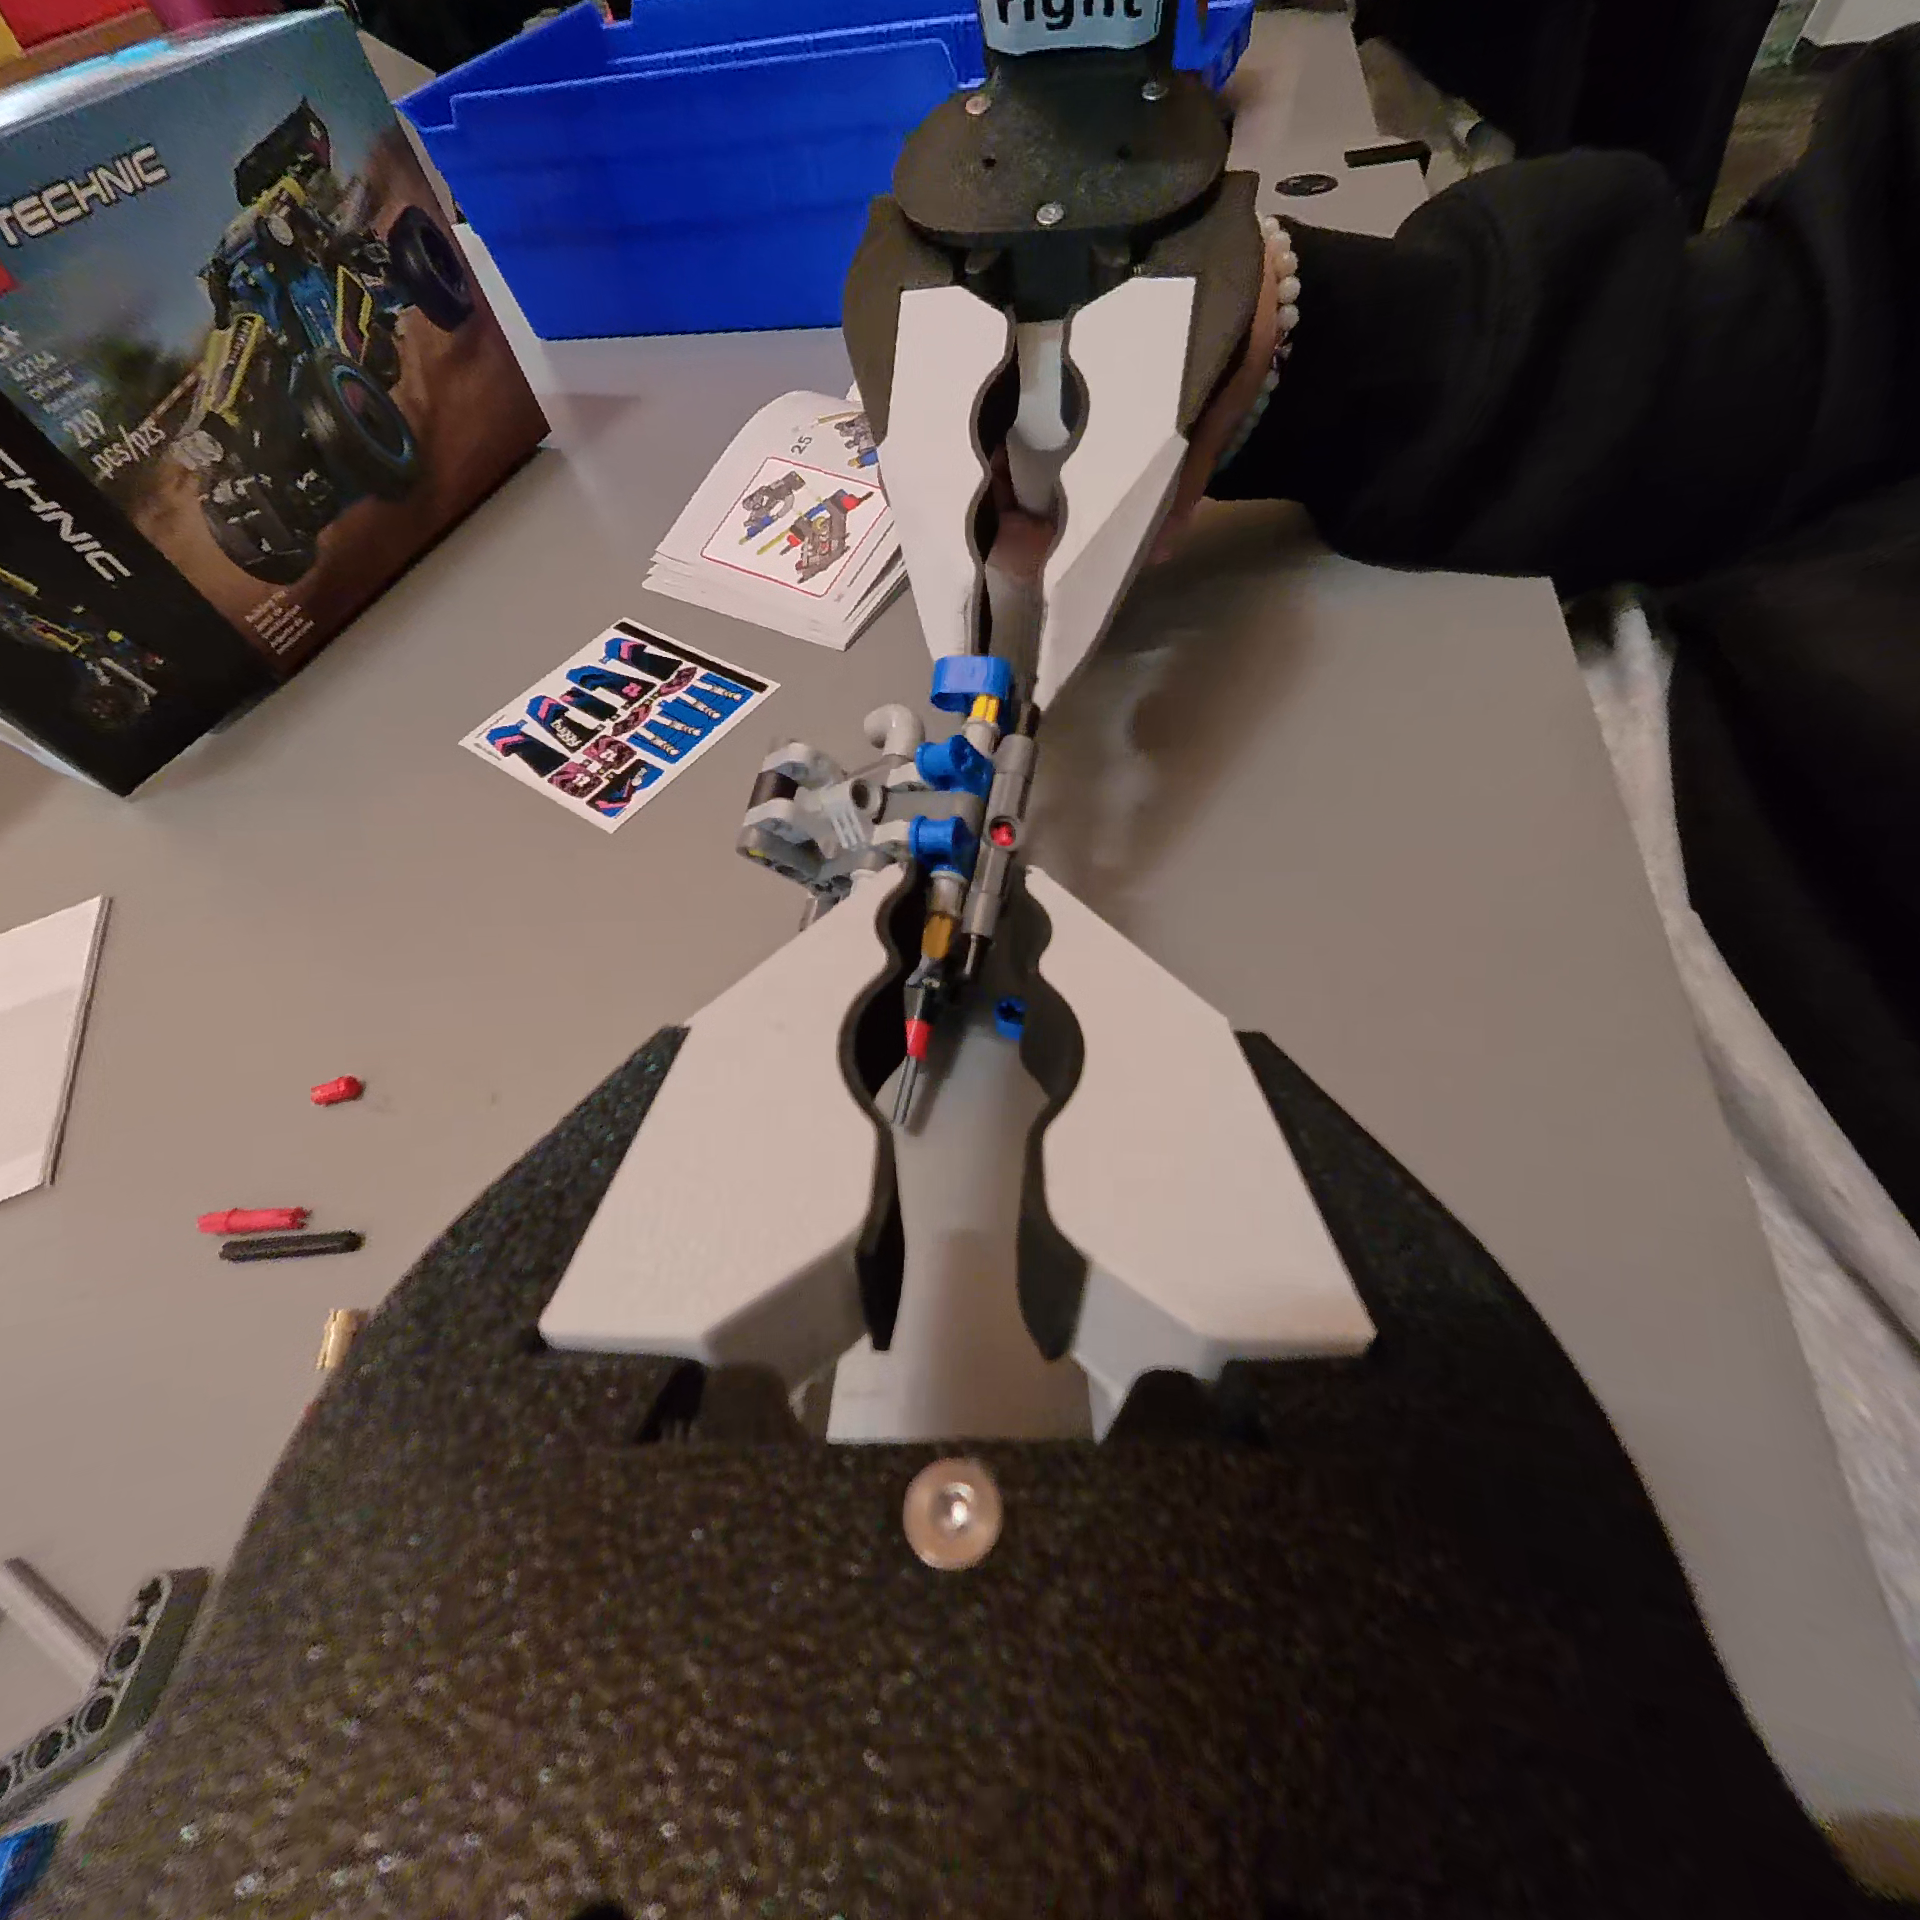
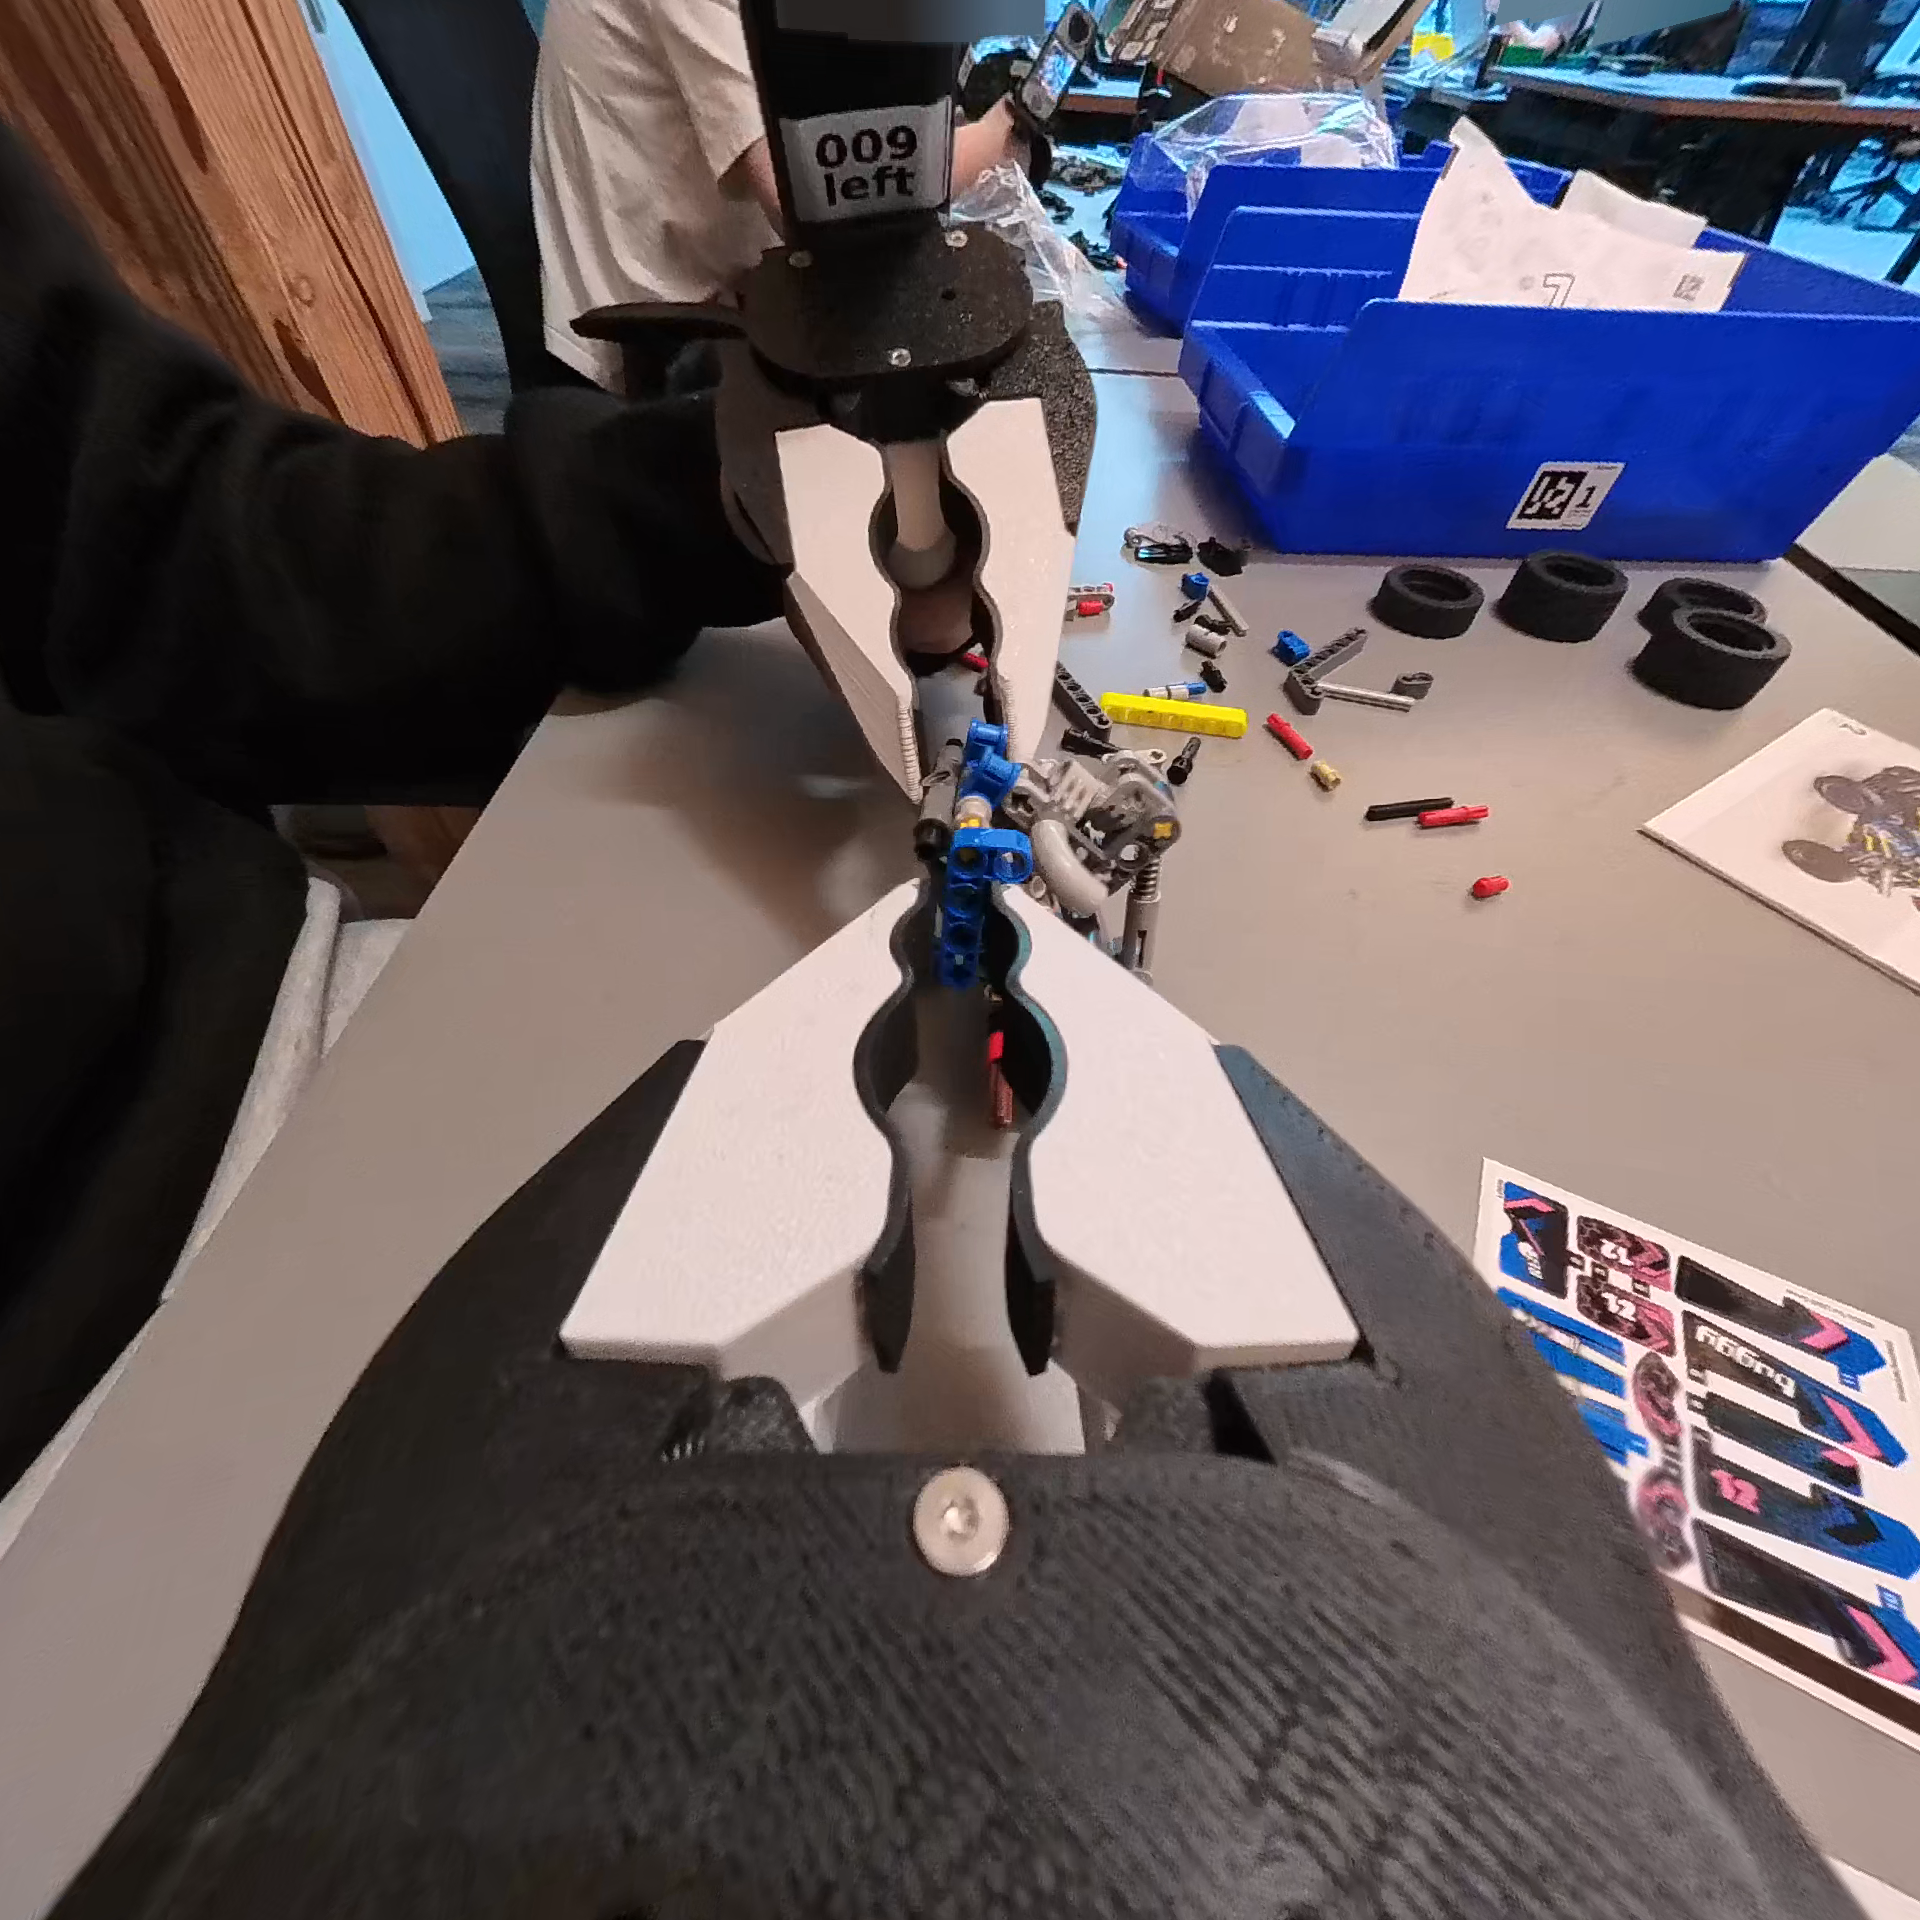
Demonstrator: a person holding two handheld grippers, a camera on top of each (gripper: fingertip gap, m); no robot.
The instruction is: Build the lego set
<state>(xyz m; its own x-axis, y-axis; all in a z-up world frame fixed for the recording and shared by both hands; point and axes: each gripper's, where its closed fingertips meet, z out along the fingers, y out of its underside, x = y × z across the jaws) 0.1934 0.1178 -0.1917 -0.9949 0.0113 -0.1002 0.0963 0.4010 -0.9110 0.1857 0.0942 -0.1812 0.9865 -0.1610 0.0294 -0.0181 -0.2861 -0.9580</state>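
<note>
A partly built grey and blue lego assembly (image 1: 831,810) is held above the grey table (image 1: 312,935), between both grippers. My left gripper (image 1: 961,899) is shut on its axle end, with a grey beam, a yellow bush and a red-tipped pin between the jaws. My right gripper (image 1: 1003,675) comes in from the far side, shut on a blue piece (image 1: 971,681) at the other end. In the right wrist view my right gripper (image 2: 961,914) is shut on a blue beam (image 2: 964,925) of the assembly (image 2: 1101,810), and the left gripper (image 2: 961,758) faces it tip to tip.
The set's box (image 1: 208,364), an open instruction booklet (image 1: 790,520), a sticker sheet (image 1: 618,722) and blue bins (image 2: 1558,416) lie around. Several black tyres (image 2: 1558,597), a yellow beam (image 2: 1174,712) and loose pins (image 2: 1449,816) lie right of the assembly. Black sleeves (image 1: 1558,364) are close.
</note>
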